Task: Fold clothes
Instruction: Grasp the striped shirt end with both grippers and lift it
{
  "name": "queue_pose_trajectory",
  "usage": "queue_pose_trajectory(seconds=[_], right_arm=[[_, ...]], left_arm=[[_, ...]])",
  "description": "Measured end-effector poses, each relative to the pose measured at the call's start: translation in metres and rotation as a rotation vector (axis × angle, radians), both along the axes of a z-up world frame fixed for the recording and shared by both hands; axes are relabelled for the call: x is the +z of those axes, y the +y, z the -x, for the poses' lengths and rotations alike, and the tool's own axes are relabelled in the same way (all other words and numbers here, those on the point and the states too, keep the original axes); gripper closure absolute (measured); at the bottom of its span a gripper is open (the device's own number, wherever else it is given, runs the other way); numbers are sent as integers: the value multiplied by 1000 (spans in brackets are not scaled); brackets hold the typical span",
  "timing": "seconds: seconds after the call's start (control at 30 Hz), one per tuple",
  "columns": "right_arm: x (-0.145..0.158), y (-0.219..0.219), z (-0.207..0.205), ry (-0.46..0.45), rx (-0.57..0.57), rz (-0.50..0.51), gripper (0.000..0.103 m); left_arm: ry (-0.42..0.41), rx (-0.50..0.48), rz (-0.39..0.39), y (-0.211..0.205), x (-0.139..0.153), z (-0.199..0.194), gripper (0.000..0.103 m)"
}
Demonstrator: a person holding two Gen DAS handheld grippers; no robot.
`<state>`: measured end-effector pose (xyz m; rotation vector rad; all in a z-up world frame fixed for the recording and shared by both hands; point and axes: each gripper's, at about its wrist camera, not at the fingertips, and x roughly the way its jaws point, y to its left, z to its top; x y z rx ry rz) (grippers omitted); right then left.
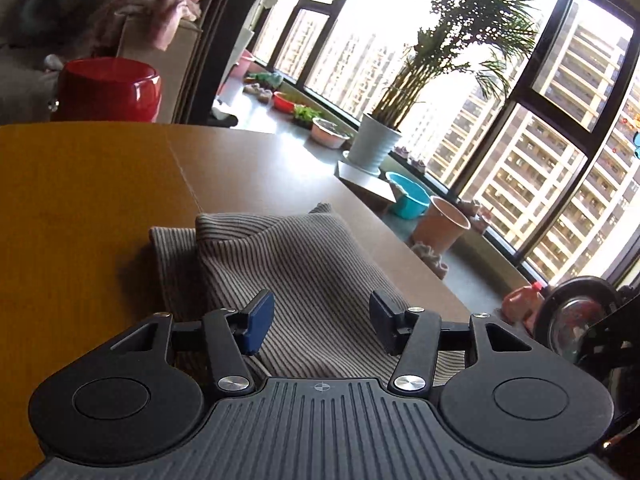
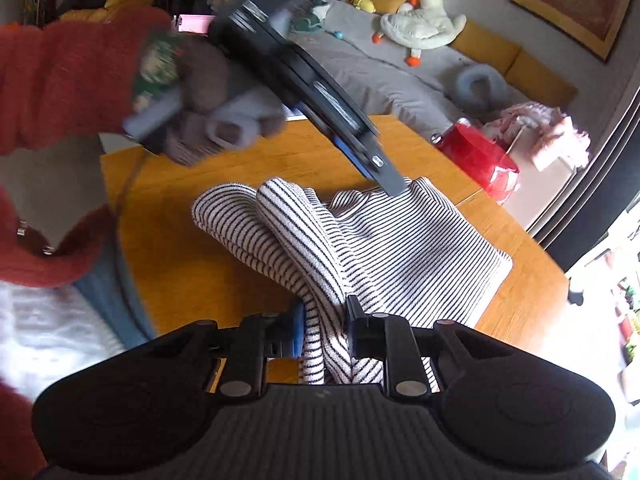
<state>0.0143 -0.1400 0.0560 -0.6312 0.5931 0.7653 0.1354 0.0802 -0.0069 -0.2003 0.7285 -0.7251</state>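
A black-and-white striped garment (image 2: 400, 240) lies partly folded on the wooden table (image 2: 168, 248). My right gripper (image 2: 326, 328) is shut on a bunched fold of it, lifted near the front edge. My left gripper (image 1: 320, 322) is open, its blue pads either side of the striped garment (image 1: 304, 264) just below it. In the right wrist view the left gripper's fingertips (image 2: 396, 184) hover over the garment's far edge, held by a gloved hand in a red sleeve (image 2: 60, 80).
A red container (image 1: 108, 90) stands past the table's far edge, also in the right wrist view (image 2: 476, 156). Window ledge with plant pot (image 1: 372, 142), blue bowl (image 1: 408, 198) and orange pot (image 1: 440, 222) runs along the right. A sofa with a plush duck (image 2: 420, 20) sits behind.
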Motion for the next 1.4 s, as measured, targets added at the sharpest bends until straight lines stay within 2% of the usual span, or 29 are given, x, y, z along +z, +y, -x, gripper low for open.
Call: queue_pose_trajectory(seconds=[0.1,0.2,0.3,0.4,0.53,0.7,0.77,0.87,1.0,1.07,1.13,1.2,1.3,1.33,1.4], right_arm=[[27,-3,9,-9,-10,-12,84],[53,-6,17,-17,-20,-25,85],[75,-1,-4,-68,-30,-34,85],[76,4,-32,-86,-40,-37,86],[58,5,-80,-71,-59,-47,86],[7,-4,-131,34,-97,-94,86],[-15,-5,-149,79,-115,-96,86],[-37,-12,-167,128,-142,-130,84],[-45,-21,-177,158,-152,-193,82],[-46,-22,-180,166,-155,-209,82],[-47,-24,-183,181,-161,-228,82],[-48,-27,-186,199,-170,-249,81],[-49,-31,-189,220,-183,-273,81],[-49,-32,-190,224,-186,-279,81],[-49,-33,-191,228,-191,-290,81]], left_arm=[[16,-33,-11,-2,-11,2,46],[60,-18,30,9,-24,-4,46],[105,8,100,22,-33,-12,46],[124,13,120,30,-38,-15,48],[144,23,127,35,-42,-18,47],[151,44,135,43,-43,-19,48],[146,58,129,47,-41,-18,45],[76,115,84,59,-21,-9,36],[-44,149,114,71,19,8,34],[-104,128,137,68,38,17,33],[-152,79,127,53,50,25,29],[-167,22,72,35,49,30,26],[-138,-10,-68,2,27,25,26],[-117,-6,-92,-4,17,22,26],[-72,0,-77,-8,-1,15,24]])
